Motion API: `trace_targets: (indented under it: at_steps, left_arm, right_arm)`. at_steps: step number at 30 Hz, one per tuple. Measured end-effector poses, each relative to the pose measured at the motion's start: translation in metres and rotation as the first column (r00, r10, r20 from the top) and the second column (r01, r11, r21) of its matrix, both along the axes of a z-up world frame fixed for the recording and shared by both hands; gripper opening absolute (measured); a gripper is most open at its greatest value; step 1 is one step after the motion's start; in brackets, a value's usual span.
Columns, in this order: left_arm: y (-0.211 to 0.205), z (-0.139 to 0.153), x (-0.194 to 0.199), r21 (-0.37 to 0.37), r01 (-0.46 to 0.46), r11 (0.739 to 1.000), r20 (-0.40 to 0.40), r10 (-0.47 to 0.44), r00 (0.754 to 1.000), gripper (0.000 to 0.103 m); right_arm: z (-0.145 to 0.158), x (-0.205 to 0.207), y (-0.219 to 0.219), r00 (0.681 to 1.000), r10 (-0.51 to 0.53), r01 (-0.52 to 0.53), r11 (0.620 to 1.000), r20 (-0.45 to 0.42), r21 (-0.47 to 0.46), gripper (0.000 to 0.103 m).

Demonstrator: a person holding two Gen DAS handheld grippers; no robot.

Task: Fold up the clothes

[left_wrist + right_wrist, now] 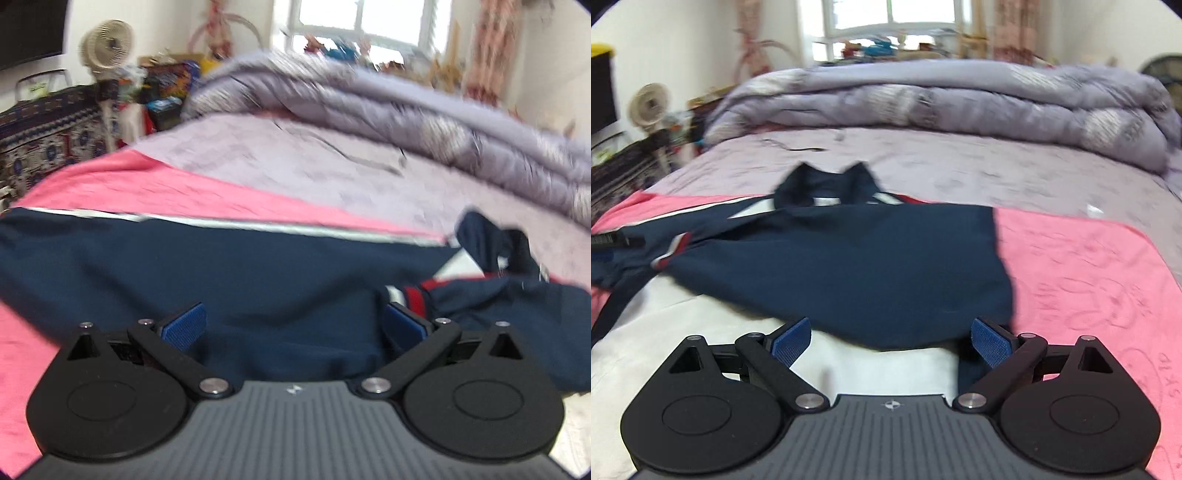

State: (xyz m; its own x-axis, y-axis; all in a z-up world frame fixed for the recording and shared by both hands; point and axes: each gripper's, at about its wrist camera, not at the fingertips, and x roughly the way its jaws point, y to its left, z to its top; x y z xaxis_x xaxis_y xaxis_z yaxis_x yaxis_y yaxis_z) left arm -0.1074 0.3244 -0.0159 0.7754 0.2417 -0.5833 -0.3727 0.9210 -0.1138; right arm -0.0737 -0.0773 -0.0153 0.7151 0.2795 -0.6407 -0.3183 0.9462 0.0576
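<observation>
Left gripper: spread wide, nothing held, over navy jacket.
Right gripper: spread wide, empty, at jacket hem.
Right view only: bare pink sheet seen beside jacket.

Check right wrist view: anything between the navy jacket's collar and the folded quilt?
Mostly bare lilac bedsheet between the navy jacket collar and the folded quilt; only a thin dark cord-like thing lies there, left of centre.

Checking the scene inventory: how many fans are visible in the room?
2. A white fan stands at the left beside the bed, also in the left wrist view. A dark fan sits at the far right behind the quilt, partly hidden. Others may be out of view.
</observation>
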Motion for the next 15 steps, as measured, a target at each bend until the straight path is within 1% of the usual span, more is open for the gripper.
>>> trace_targets:
  at_steps: [3, 5, 7, 10, 11, 13, 15]
  left_arm:
    - [0.040, 0.011, -0.033, 0.009, -0.116, 0.993, 0.019, 0.115, 0.993, 0.103]
    - [0.068, 0.014, -0.054, 0.037, -0.221, 0.975, 0.017, 0.221, 0.975, 0.103]
    - [0.095, 0.014, -0.073, 0.058, -0.321, 0.945, 0.010, 0.321, 0.947, 0.103]
    - [0.134, 0.007, -0.088, -0.017, -0.409, 0.912, -0.011, 0.409, 0.912, 0.103]
    - [0.146, 0.005, -0.092, -0.042, -0.437, 0.898, -0.019, 0.437, 0.899, 0.103]
    - [0.172, 0.000, -0.102, -0.091, -0.492, 0.866, -0.039, 0.490, 0.871, 0.103]
    - [0.197, -0.005, -0.111, -0.139, -0.544, 0.827, -0.061, 0.541, 0.839, 0.103]
  right_arm:
    - [0.001, -0.004, 0.030, 0.997, 0.077, -0.076, 0.997, 0.019, -0.012, 0.096]
    - [0.001, -0.004, 0.053, 0.991, 0.130, -0.131, 0.991, 0.026, 0.011, 0.097]
    - [0.001, -0.001, 0.076, 0.982, 0.185, -0.186, 0.981, 0.030, 0.056, 0.098]
    - [0.001, 0.005, 0.113, 0.964, 0.266, -0.266, 0.958, 0.012, 0.110, 0.099]
    - [0.002, 0.006, 0.125, 0.951, 0.310, -0.308, 0.943, 0.009, 0.124, 0.099]
    - [0.004, 0.002, 0.150, 0.911, 0.412, -0.411, 0.904, 0.015, 0.119, 0.099]
    - [0.000, -0.006, 0.173, 0.860, 0.511, -0.510, 0.858, 0.011, 0.060, 0.101]
